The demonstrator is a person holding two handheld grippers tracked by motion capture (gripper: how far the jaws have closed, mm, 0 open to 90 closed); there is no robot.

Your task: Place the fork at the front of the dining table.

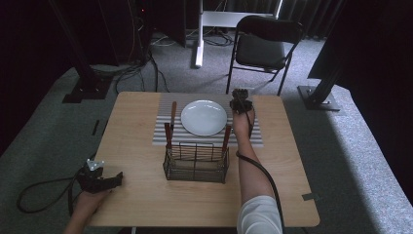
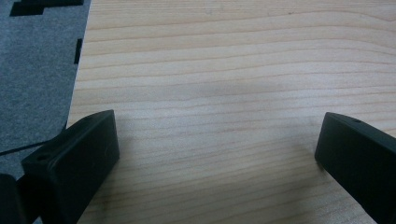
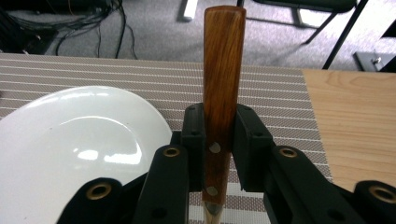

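My right gripper [image 3: 219, 126] is shut on a wooden handle [image 3: 224, 60] with metal rivets, which points away from the camera. It hangs over the striped placemat [image 3: 280, 93], just right of the white plate [image 3: 70, 149]. From above, the right gripper [image 1: 241, 103] sits at the plate's [image 1: 203, 117] right edge. My left gripper [image 1: 113, 179] rests at the table's near left corner. Its jaws stand wide open over bare wood [image 2: 217, 154] with nothing between them.
A wire basket [image 1: 196, 163] stands in front of the plate with wooden-handled utensils [image 1: 168, 134] upright at its corners. Another wooden-handled utensil [image 1: 172, 113] lies on the placemat [image 1: 163, 100] left of the plate. A folding chair [image 1: 265, 46] stands behind the table.
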